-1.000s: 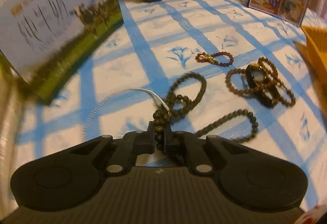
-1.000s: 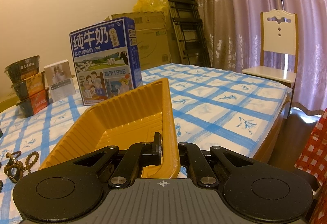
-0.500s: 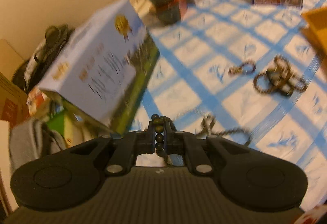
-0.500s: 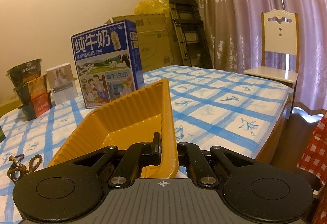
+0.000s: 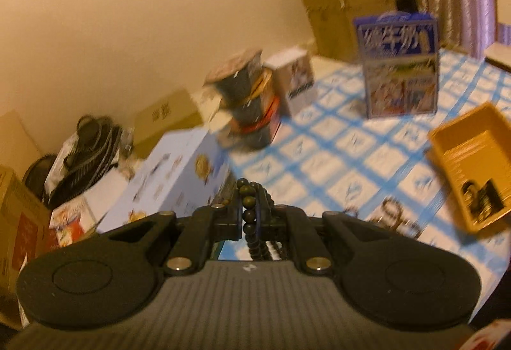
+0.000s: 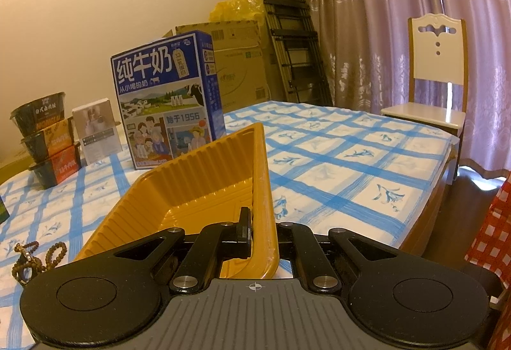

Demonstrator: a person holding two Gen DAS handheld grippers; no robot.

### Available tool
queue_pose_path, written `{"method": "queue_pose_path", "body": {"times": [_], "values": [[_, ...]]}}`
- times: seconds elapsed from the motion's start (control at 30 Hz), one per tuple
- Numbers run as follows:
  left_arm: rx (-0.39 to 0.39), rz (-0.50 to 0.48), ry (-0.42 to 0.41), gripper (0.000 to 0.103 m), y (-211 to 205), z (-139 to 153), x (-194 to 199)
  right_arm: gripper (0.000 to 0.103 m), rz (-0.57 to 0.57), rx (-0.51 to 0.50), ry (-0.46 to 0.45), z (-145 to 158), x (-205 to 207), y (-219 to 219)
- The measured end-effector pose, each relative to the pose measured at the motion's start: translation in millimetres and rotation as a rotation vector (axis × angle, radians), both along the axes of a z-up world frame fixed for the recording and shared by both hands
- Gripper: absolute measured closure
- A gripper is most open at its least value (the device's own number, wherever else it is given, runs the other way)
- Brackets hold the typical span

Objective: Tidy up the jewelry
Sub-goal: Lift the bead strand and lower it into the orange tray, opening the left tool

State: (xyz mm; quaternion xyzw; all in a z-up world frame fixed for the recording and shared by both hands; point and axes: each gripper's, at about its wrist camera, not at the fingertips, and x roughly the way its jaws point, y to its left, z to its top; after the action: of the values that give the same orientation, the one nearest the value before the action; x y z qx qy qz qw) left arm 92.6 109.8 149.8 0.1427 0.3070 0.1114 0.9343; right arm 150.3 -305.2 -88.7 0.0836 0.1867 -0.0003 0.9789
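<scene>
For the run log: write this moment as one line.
left gripper: jaws shut on dark wooden bead string, off table | right gripper: jaws shut on orange ribbed plastic tray wall | brown bead bracelets on table

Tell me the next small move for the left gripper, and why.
Probably carry the dark bead strand across to the yellow tray. The left gripper is shut on it, and the right gripper clamps the tray's rim, holding it ready.
</scene>
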Motion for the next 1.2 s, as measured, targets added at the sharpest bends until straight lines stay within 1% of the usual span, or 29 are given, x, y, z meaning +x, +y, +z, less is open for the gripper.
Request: {"method": "queue_pose_path", "body": {"times": [0.17, 0.3, 0.57, 0.67, 0.77, 0.9, 1.2], "values": [[-0.055, -0.100, -0.056, 0.095, -24, 20, 7, 0.097, 0.002, -0.005, 0.002, 1, 1, 1], [-0.131, -0.208, -0.089, 0.095, -48, 23, 20, 0.097, 0.004, -0.007, 0.000, 2, 1, 2], [-0.277, -0.449, -0.116, 0.096, -116, 9, 66, 0.097, 0.012, -0.022, 0.001, 7, 4, 5], [-0.331, -0.518, -0.118, 0.096, -144, 1, 85, 0.097, 0.016, -0.029, 0.000, 9, 5, 7], [-0.385, -0.572, -0.099, 0.096, -172, -10, 106, 0.097, 0.018, -0.032, 0.002, 10, 5, 7], [-0.415, -0.614, -0.067, 0.096, -203, -29, 124, 0.097, 0.021, -0.033, 0.009, 10, 6, 7], [-0.527, -0.665, 0.004, 0.096, -250, -59, 133, 0.097, 0.015, -0.022, 0.013, 11, 9, 6]]}}
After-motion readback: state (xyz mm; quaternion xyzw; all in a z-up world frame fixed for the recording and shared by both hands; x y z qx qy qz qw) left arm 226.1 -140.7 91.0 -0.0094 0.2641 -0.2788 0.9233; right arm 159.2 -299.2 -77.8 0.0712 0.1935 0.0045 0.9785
